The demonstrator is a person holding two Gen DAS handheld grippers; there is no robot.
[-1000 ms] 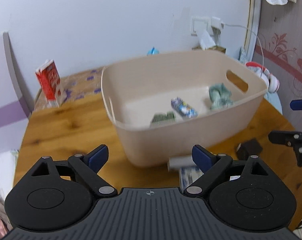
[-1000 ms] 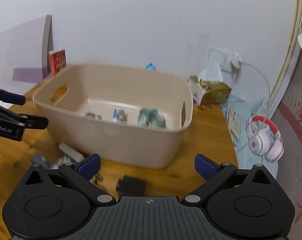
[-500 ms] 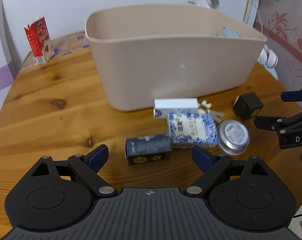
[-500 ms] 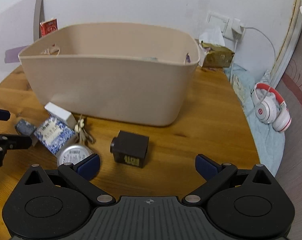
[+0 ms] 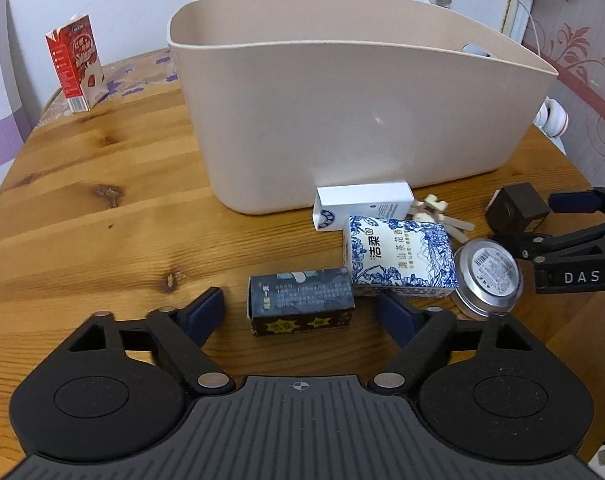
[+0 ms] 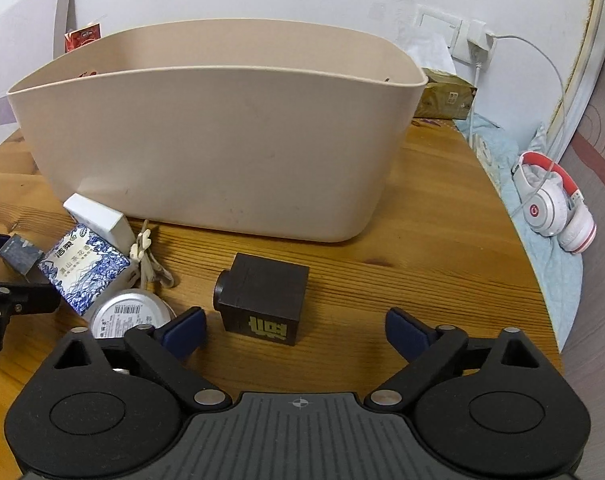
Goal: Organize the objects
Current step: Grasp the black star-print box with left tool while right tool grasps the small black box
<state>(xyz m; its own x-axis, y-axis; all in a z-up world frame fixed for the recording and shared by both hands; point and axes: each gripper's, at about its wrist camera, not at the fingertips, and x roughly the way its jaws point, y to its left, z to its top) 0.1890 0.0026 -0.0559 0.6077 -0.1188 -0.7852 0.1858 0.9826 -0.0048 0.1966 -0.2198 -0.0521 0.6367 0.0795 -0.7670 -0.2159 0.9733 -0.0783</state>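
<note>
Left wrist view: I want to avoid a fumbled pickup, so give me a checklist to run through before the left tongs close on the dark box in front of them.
1. Left tongs open: ok, both blue pads spread apart.
2. Dark box between the pads: ok, lying flat on the wooden table, roughly centred.
3. Room for the right pad: not ok, the blue-and-white tissue pack sits against the box's far right corner.
4. Right tongs out of the way: ok, open near the black cube.
5. Beige bin ready for a drop: ok, open-topped; contents cannot tell.
6. Round tin clear of the box: ok, beyond the tissue pack.
</note>
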